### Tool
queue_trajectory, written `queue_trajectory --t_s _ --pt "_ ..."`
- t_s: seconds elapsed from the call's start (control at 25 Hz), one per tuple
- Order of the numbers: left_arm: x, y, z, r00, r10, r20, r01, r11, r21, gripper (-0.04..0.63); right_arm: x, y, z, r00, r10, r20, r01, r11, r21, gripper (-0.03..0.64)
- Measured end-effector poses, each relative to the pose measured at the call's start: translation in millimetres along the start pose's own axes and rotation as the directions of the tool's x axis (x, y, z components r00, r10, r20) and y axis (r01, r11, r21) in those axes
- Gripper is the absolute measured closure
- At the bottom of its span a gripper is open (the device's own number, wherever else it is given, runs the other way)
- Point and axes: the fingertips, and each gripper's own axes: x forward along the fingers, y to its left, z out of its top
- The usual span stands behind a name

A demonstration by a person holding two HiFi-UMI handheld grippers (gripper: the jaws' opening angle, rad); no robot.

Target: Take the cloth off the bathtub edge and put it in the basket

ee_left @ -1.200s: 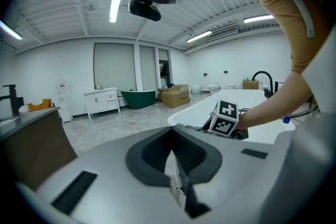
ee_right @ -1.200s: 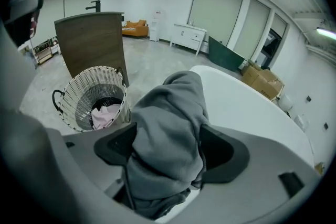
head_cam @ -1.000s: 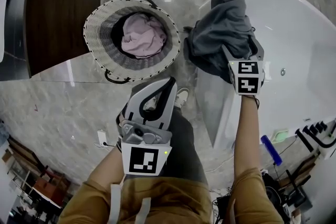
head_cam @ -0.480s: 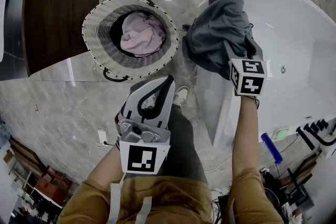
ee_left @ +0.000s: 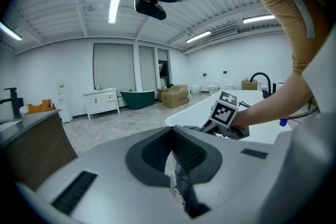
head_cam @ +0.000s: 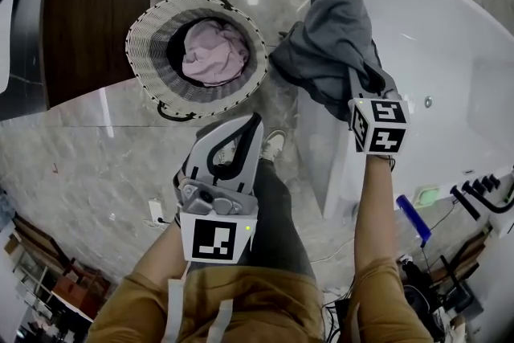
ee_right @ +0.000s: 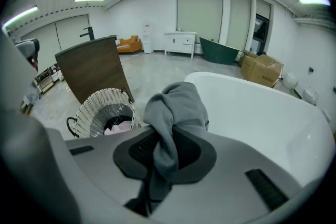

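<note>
While the grey cloth (ee_right: pixel 176 107) hangs bunched over the bathtub (head_cam: pixel 450 20) edge, the lift should clear the rim fully before swinging toward the basket (head_cam: pixel 140 52) (a pink garment (head_cam: pixel 213 52) already lies inside). The right gripper (ee_right: pixel 160 165) has just been closing its jaws, now nearly together, pinching a fold of cloth; the left gripper (ee_left: pixel 176 165) sits clenched, empty.

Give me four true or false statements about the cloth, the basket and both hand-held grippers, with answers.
The right hand-held gripper grips the grey cloth. True; its jaws have just been closing, with the cloth between them.
The basket holds nothing. False: a pink cloth lies in it.
The left hand-held gripper also holds grey cloth. False: its jaws are shut on nothing.
The basket stands on the floor beside the bathtub. True.
</note>
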Motion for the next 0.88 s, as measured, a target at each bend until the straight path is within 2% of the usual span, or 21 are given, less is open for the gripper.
queue_trajectory --t_s 0.16,0.4,0.64,0.88 --pt "-10 2 13 1.0 0.009 0.008 -0.009 1.0 0.017 0.591 -23 6 9 0.998 0.027 0.051 -0.03 0.998 0.056 0.568" --pt "-33 4 46 0.999 0.03 0.034 -0.031 0.999 0.037 0.591 -83 14 50 0.983 0.045 0.18 -0.068 0.99 0.121 0.569" --pt "-62 0 87 0.997 0.05 0.055 -0.053 0.997 0.049 0.591 -164 30 101 0.949 0.065 0.309 -0.109 0.986 0.125 0.569" --pt "-99 4 138 0.991 0.082 0.102 -0.089 0.994 0.058 0.591 -252 54 149 0.901 0.089 0.424 -0.162 0.977 0.138 0.569"
